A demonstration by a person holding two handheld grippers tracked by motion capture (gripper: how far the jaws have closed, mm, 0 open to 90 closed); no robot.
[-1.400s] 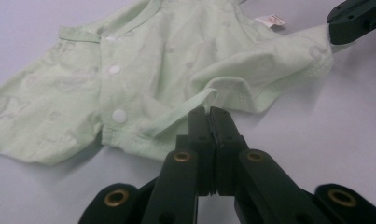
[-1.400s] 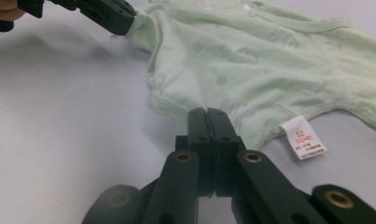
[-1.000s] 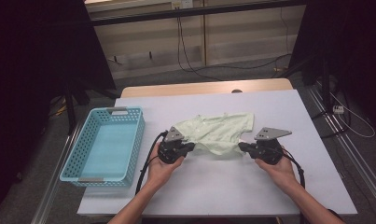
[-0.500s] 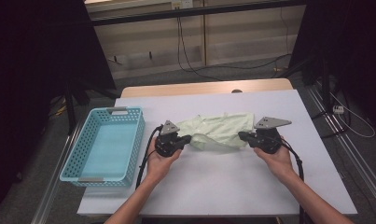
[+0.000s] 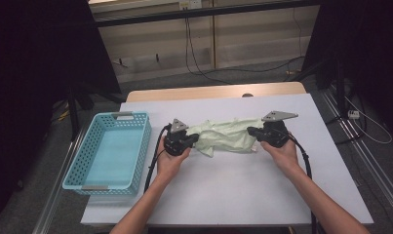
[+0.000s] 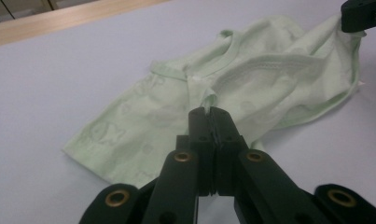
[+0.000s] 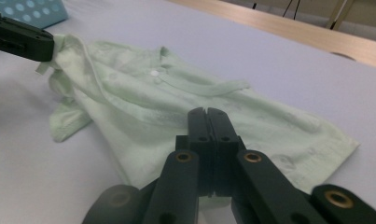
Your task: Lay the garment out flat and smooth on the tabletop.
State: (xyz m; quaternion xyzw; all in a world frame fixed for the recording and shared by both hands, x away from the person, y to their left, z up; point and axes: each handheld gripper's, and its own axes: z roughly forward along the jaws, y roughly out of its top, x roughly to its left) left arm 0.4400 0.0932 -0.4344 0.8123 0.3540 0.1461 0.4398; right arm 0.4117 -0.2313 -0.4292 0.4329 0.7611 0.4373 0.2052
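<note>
The high view is dim, with black corners and an evenly lit white counter point(image 5: 233, 190) showing soft, faint shadows. Both gripper views are brighter and slightly soft, with near gripper parts blurred at the bottom edge.

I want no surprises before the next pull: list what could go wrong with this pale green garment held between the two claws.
1. The left claw pinches only a thin edge of the garment; a hard pull might slip it free.
2. The right claw also grips near an edge, so stretching could strain the fabric.
3. The garment is still crumpled, so it may go into the blue basket bunched.
</note>
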